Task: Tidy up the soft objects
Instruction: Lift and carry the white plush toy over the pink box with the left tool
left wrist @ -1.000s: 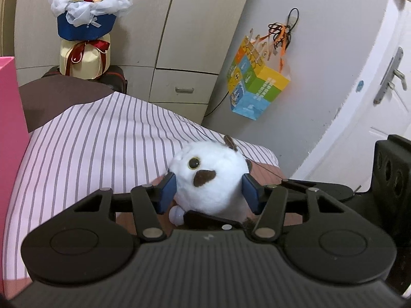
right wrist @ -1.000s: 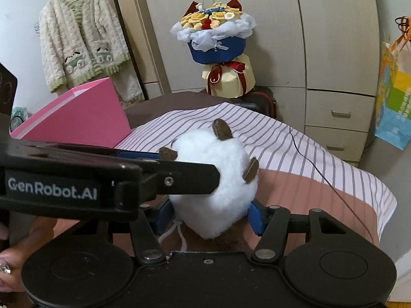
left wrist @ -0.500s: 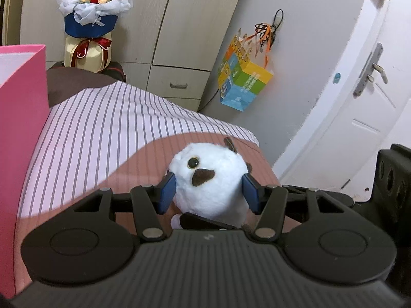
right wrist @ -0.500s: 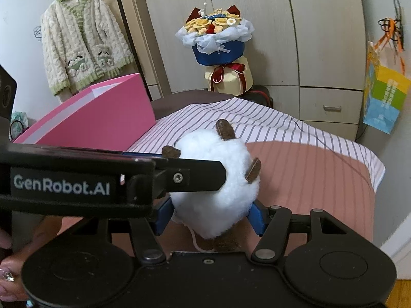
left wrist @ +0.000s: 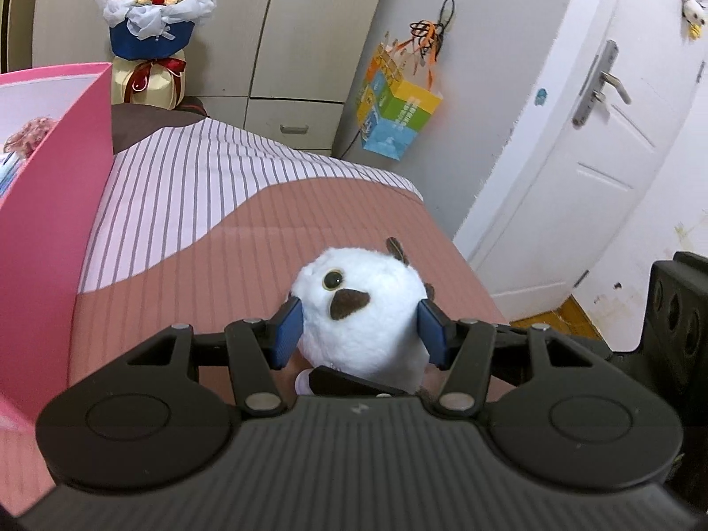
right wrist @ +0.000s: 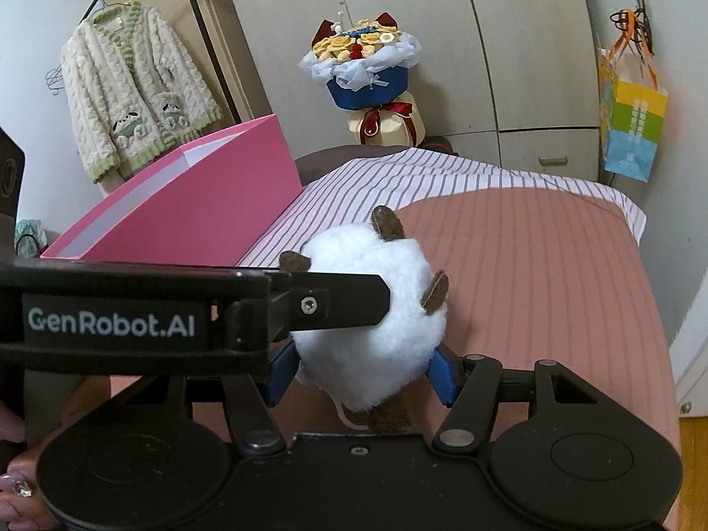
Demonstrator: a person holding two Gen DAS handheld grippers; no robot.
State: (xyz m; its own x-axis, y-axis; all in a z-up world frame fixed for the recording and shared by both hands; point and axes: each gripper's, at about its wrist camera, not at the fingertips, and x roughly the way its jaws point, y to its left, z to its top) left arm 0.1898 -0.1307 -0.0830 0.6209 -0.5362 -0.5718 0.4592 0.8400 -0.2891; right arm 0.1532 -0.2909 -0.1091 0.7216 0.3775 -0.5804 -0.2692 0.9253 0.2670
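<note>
Plush toy [left wrist: 360,314], round and white with a brown nose patch and one glassy eye, sits pinched between both grippers at once, held above the brown part of the bed cover [left wrist: 248,256]. In the left wrist view the left gripper [left wrist: 359,326] has its blue pads [left wrist: 287,332] pressed into the toy's sides just below the face, closed as far as the stuffing allows. In the right wrist view the right gripper [right wrist: 360,369] clamps the same toy [right wrist: 371,323] from behind, its blue pads [right wrist: 442,376] sunk into the fluff under the small brown ears, while a finger of the left gripper [right wrist: 327,301] crosses the toy's left side. A brown tail or foot hangs below the toy, next to a thin white cord.

Compared with a second ago, both holds are unchanged, but the toy has been carried back along the bed: it was over the striped sheet [left wrist: 186,186] and now hangs over the brown cover, with the stripes further ahead. The pink box [left wrist: 48,203] has come much further into the left view, so that its open inside shows, and it stands just left of the toy in the right view [right wrist: 190,212]. More of the white door [left wrist: 588,168] is visible too. The bouquet [right wrist: 365,75], the hanging gift bag [right wrist: 630,132] and the cardigan [right wrist: 132,101] appear further off.
</note>
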